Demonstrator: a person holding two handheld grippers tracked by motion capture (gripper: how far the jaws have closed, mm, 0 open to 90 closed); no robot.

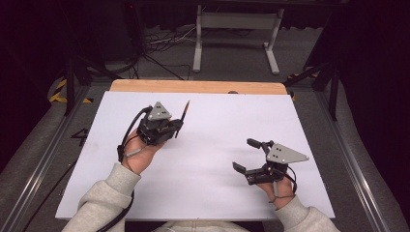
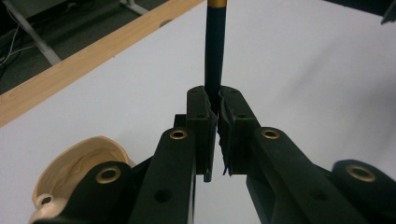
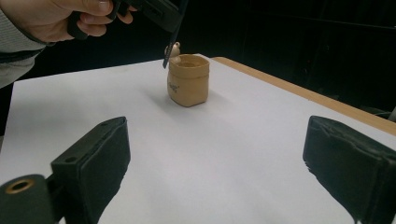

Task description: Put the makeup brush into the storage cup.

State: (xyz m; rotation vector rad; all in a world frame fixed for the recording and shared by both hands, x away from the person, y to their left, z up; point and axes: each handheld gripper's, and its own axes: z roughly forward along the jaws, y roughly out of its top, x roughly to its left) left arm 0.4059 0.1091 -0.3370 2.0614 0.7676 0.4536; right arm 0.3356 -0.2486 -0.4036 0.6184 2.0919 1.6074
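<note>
- The left gripper [image 1: 170,126] is clamped on a pencil [image 2: 215,46], a dark shaft with a yellow band near its far end.
- In the right gripper view the pencil [image 3: 172,42] slants down with its lower tip just above the rim of a small tan cup [image 3: 188,80]. The move, as I judge it, is to lower the pencil along its long axis into the cup.
- The cup stands upright on the white table [image 1: 217,121], close under the left hand [image 1: 140,154].
- The right gripper [image 1: 246,155] rests wide open and empty, well apart from the cup.

Bright white tabletop, dark surroundings, soft shadows
</note>
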